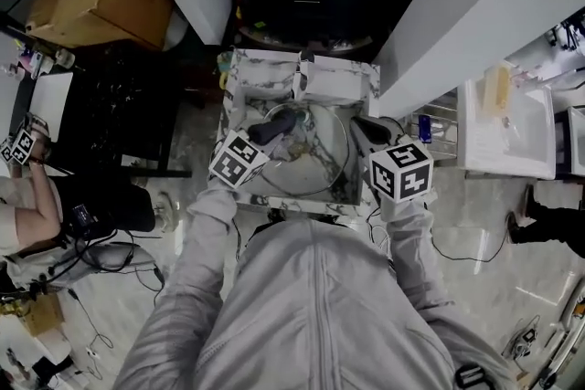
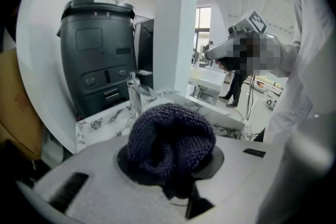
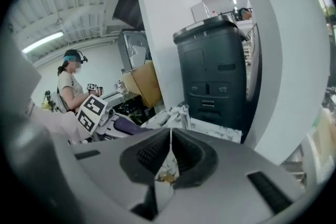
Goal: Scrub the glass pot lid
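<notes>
The white, grey-veined marble-patterned sink (image 1: 239, 68) took up the middle of the head view, with a tall dark grey bin-shaped unit (image 2: 97, 55) standing behind it. Inside the basin lay the round glass pot lid (image 1: 320, 162), spanning most of the floor with its rim close to the right wall.

The right gripper (image 3: 170, 157) reached in at the lid's right edge. Its jaws were drawn almost together, with only a thin sliver between the pads, which I judged to be the lid's rim pinched edge-on. The left gripper (image 1: 279, 128) hung over the lid's upper left part, its jaws closed on a bunched dark purple knitted cloth (image 2: 170, 136) that bulged out past the pads and hid them.

The main hazard looked to be that narrow rim hold. Pressing hard with the cloth far from the pinch could lever the glass around the jaws or squeeze it out, and it would strike the hard basin wall just beside it. The cloth was held as a loose wad, so a dragging stroke might pull it free. A short chrome tap (image 2: 134, 93) stood at the back rim, where a wide sweep of the left gripper could clip it.
</notes>
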